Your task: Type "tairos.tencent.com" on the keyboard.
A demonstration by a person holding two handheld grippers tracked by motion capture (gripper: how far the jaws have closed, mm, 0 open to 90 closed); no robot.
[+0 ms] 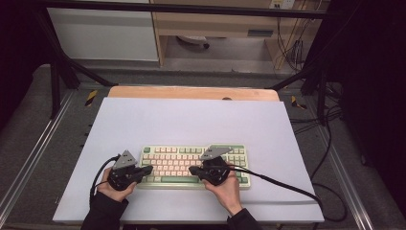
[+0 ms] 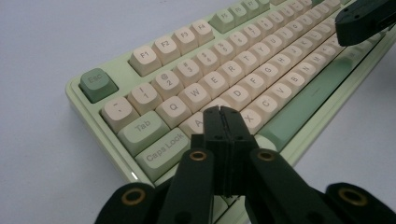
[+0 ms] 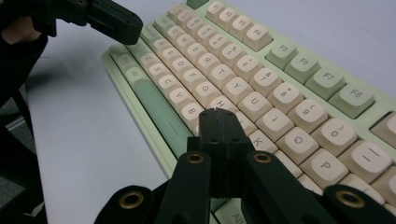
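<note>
A pale green keyboard (image 1: 178,161) with cream keys lies on the white mat, near its front edge. My left gripper (image 1: 149,168) is over the keyboard's left end, its jaws shut with nothing between them. In the left gripper view its tip (image 2: 222,112) hovers by the A key of the keyboard (image 2: 233,70). My right gripper (image 1: 191,169) is over the middle of the keyboard and points left, also shut and empty. In the right gripper view its tip (image 3: 218,113) sits near the H and N keys (image 3: 219,100), with the left gripper (image 3: 114,21) farther off.
The white mat (image 1: 191,120) covers a wooden table (image 1: 191,92). Black cables (image 1: 277,184) trail from the grippers to the right and off the mat. A metal frame (image 1: 57,72) and grey floor surround the table. Bare mat lies behind the keyboard.
</note>
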